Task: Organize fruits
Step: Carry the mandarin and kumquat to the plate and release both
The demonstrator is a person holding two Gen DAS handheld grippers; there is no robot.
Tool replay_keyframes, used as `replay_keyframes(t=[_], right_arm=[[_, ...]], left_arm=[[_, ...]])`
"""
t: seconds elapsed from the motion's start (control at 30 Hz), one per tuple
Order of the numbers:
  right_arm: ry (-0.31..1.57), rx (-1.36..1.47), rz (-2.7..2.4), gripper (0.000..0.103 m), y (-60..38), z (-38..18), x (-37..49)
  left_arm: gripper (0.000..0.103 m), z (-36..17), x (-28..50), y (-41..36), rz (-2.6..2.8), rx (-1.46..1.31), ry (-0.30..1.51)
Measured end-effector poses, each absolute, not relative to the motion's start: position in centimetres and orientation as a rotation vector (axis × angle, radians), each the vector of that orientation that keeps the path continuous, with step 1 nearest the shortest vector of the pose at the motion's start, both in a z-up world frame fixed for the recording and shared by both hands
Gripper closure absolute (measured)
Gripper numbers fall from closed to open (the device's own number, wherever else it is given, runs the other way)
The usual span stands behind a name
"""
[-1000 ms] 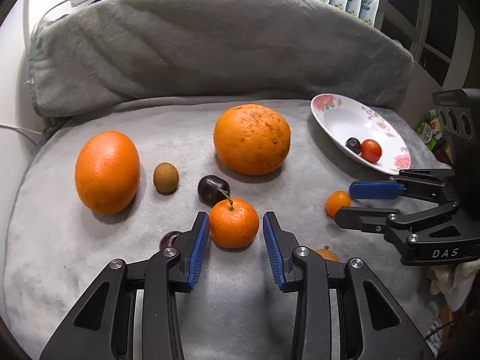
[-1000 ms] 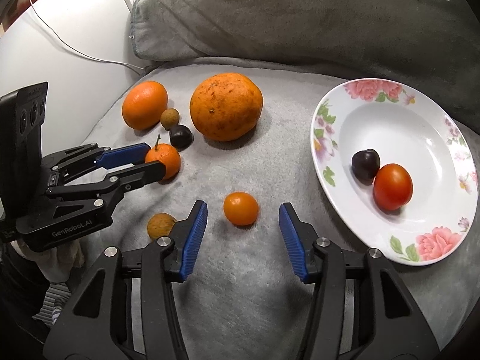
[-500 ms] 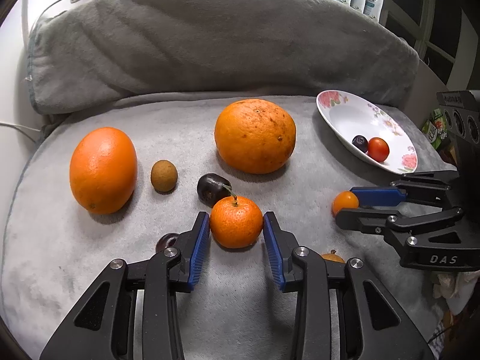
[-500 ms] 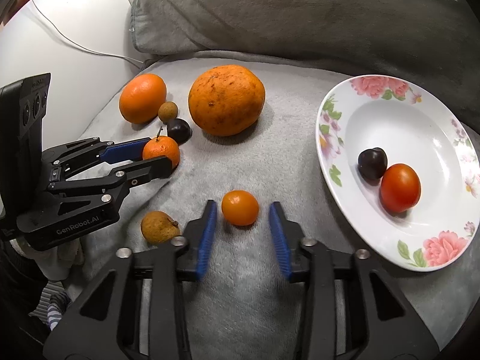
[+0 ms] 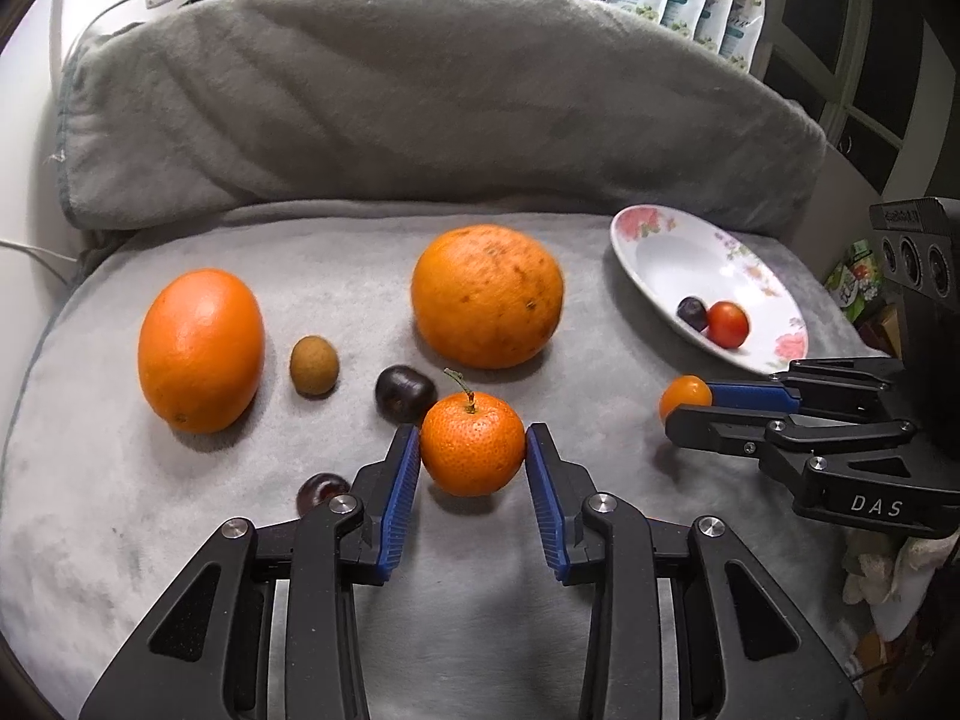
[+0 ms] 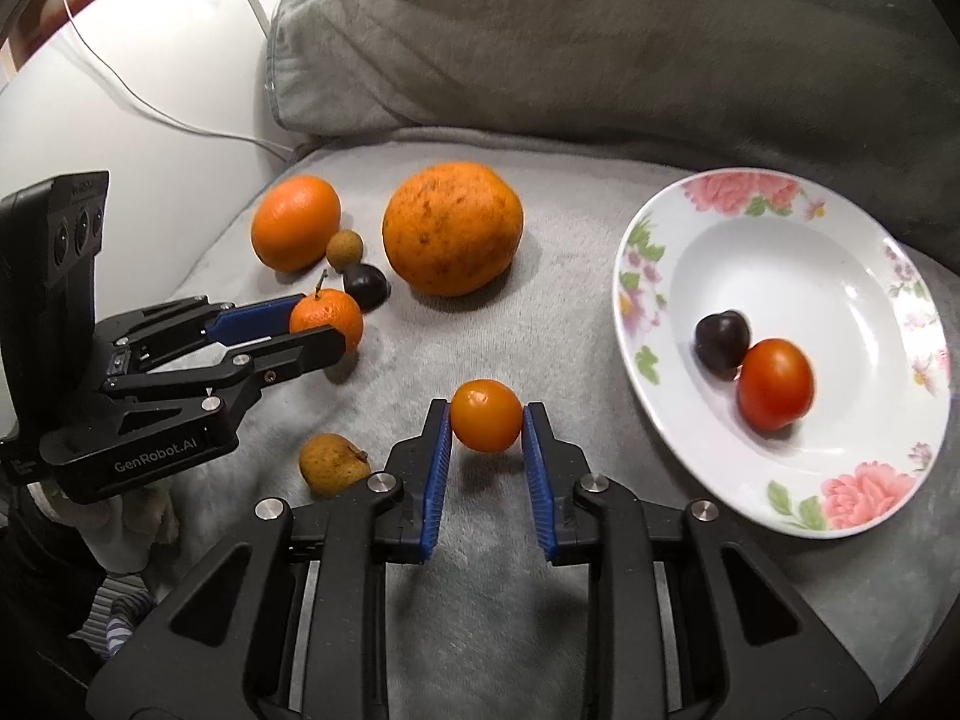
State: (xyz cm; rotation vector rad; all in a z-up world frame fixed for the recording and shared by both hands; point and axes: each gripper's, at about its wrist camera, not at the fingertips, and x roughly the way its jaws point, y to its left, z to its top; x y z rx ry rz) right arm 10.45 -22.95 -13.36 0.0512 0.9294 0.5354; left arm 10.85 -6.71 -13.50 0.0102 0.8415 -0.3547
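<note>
The left gripper point(image 5: 472, 450) is clamped on a stemmed mandarin point(image 5: 472, 443), its blue pads point(image 5: 401, 489) pressing both sides of the fruit, which sits near the middle of the grey blanket point(image 5: 300, 540). The right gripper point(image 6: 485, 425) grips a small orange tomato point(image 6: 485, 423) between its pads, just left of the floral plate point(image 6: 864, 510); a shadow shows under the tomato, though whether it is off the blanket cannot be told. The plate lies at the right of the blanket and holds a dark plum point(image 6: 722, 341) touching a red tomato point(image 6: 775, 384). Farther back sit a large speckled orange point(image 5: 487, 295) and, to the far left, a smooth orange point(image 5: 201, 349), with a brown longan point(image 5: 314, 365) between them. A dark cherry point(image 5: 403, 393) lies just left of the mandarin, another point(image 5: 321, 489) beside the left gripper's left finger. A second longan point(image 6: 333, 463) rests near the right gripper's left finger.
</note>
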Motion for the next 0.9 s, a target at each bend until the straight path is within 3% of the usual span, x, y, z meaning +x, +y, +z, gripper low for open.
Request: replay_keyframes(t=[0.9], right_arm=[[0.824,0.111,0.362,0.078,-32.8,-9.8,12.1]], left_arm=[[0.069,-10.4,12.0,-14.8,-0.510,0.019,0.786]])
